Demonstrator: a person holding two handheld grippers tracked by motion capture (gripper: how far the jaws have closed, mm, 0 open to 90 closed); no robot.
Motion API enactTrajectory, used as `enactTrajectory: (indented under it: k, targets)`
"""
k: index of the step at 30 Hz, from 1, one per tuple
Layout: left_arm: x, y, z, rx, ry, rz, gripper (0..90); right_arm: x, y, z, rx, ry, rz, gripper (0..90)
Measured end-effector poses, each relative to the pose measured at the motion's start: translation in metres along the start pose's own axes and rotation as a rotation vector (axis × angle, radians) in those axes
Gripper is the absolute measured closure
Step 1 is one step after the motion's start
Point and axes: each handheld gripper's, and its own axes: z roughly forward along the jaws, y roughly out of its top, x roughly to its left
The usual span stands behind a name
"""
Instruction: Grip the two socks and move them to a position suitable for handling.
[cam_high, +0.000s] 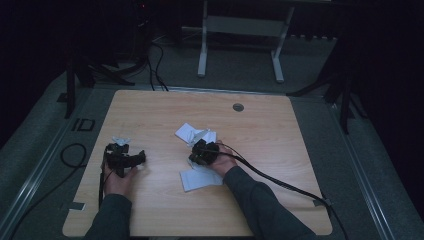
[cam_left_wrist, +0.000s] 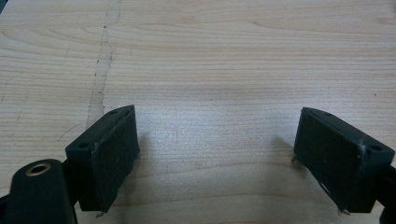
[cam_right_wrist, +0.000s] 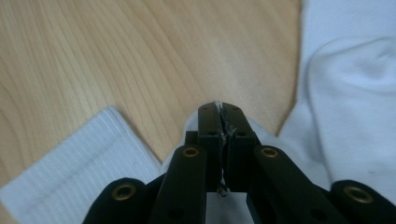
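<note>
Right gripper (cam_right_wrist: 219, 116) fingers clamped on white ribbed cotton sock (cam_high: 200, 177) mid-desk; left gripper (cam_left_wrist: 215, 158) fingers apart over bare pale wooden desk (cam_left_wrist: 224, 56) at nine o'clock. Likely next: lifting.

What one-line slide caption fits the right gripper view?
Right gripper, jaws shut on a white sock, above the wooden table.

Light wood table (cam_high: 280, 150), rounded corners, small grey round grommet (cam_high: 238, 107) at 12 o'clock near the far edge. White socks (cam_high: 200, 177) lie crumpled around centre. A small pale scrap (cam_high: 121, 140) sits toward 9 o'clock.
</note>
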Motion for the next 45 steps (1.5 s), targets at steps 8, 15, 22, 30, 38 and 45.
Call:
enactTrajectory:
  k: [8,15,22,30,38,45]
  targets:
    - [0.0,0.0,0.0,0.0,0.0,0.0,13.9,-0.001,0.003,-0.031,-0.041,-0.027,-0.009,87.3]
    - [0.0,0.0,0.0,0.003,0.0,0.003,13.9,-0.011,-0.014,-0.055,-0.045,-0.058,0.025,87.2]
    - [0.0,0.0,0.0,0.004,0.0,0.003,13.9,-0.018,-0.033,-0.086,-0.061,-0.106,0.038,86.9]
    - [0.0,0.0,0.0,0.003,0.001,0.003,13.9,-0.03,-0.068,-0.111,-0.064,-0.154,0.106,86.8]
    - [0.0,0.0,0.0,0.004,0.001,0.002,13.9,-0.042,-0.111,-0.124,-0.015,-0.19,0.156,82.5]
    - [0.0,0.0,0.0,0.004,0.001,0.003,13.9,-0.056,-0.128,-0.147,-0.032,-0.266,0.196,70.8]
